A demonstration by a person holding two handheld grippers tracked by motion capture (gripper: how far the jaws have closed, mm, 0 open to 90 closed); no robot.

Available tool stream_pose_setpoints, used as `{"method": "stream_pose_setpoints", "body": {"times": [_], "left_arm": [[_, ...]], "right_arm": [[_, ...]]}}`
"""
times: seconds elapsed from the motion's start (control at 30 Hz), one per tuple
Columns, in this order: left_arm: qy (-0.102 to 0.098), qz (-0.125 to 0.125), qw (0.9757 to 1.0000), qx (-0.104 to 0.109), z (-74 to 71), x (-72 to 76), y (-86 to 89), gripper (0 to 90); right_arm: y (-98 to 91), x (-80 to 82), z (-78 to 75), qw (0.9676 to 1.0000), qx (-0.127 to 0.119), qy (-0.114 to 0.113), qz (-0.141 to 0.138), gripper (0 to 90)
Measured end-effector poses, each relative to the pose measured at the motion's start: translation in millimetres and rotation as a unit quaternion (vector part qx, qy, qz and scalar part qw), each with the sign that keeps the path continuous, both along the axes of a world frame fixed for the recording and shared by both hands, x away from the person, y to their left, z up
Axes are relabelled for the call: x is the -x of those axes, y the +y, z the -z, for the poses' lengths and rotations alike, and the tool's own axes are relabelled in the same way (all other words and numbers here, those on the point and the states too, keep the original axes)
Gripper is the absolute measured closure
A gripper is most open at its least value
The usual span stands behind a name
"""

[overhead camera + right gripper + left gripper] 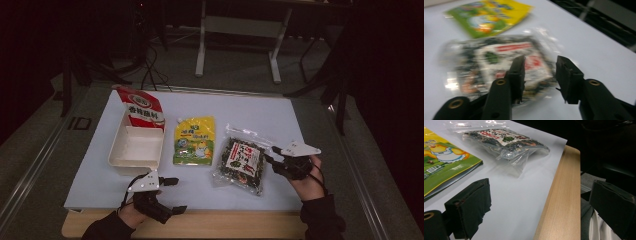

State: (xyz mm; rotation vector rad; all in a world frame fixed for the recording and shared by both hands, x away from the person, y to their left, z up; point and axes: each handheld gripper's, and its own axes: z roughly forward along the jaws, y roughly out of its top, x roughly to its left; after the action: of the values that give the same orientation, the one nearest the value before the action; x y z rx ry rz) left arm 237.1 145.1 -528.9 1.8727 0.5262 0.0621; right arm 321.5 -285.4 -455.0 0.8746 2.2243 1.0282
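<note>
I count three packets and one box on the surface (280, 120), which is covered by a white sheet with a bare pale wood strip along its near edge. The clear packet (241, 164) nearest my right gripper (274, 156) lies flat on the right part of the sheet, just left of that gripper. It is crinkly see-through plastic full of dark shreds, with a white and red label in the middle. In the right gripper view it (499, 62) is blurred, so I cannot read the print.

The yellow pouch (194, 140) lies flat in the middle, glossy, with green at its lower end and a cartoon figure. The red and white packet (143, 108) leans on the far end of the box (134, 161), a shallow cream rectangular tray of plain smooth material, and its lower part is hidden behind the box's wall.

My right gripper's fingers (517, 75) stand partly apart with nothing between them, just off the clear packet's right edge; the packet is not gripped. My left gripper (172, 195) hovers at the near edge, its fingers (471, 205) wide and empty. In the left gripper view the yellow pouch (444, 167) is cut off at the left edge and the clear packet (506, 142) lies beyond it.
</note>
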Motion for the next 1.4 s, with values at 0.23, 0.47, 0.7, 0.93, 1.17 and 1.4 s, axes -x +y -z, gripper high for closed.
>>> {"method": "stream_pose_setpoints", "body": {"times": [0.23, 0.47, 0.7, 0.93, 1.17, 1.4], "left_arm": [[0.002, 0.003, 1.0000, -0.002, 1.1, -1.4, -1.4, 4.6], [0.003, 0.003, 1.0000, -0.001, 1.7, -2.0, -1.9, 4.6], [0.003, 0.005, 1.0000, -0.003, 2.3, -1.8, -2.1, 4.6], [0.001, 0.006, 0.9999, -0.008, 3.6, -1.4, -2.8, 4.6], [0.002, 0.011, 0.9998, -0.014, 5.5, -0.9, -4.7, 4.6], [0.000, 0.010, 0.9998, -0.015, 5.3, -0.7, -4.3, 4.6]], "right_arm": [[-25.6, -29.0, 12.9, 0.9974, -0.030, 0.035, 0.056, 37.7], [-37.1, -55.4, 32.1, 0.9939, -0.033, 0.065, 0.083, 35.8], [-39.7, -81.3, 48.6, 0.9901, -0.036, 0.093, 0.099, 35.6], [-43.1, -102.6, 60.1, 0.9856, -0.059, 0.120, 0.103, 35.6], [-39.0, -115.8, 66.1, 0.9833, -0.076, 0.135, 0.095, 37.4], [-34.8, -122.9, 70.1, 0.9801, -0.076, 0.163, 0.084, 41.7]]}}
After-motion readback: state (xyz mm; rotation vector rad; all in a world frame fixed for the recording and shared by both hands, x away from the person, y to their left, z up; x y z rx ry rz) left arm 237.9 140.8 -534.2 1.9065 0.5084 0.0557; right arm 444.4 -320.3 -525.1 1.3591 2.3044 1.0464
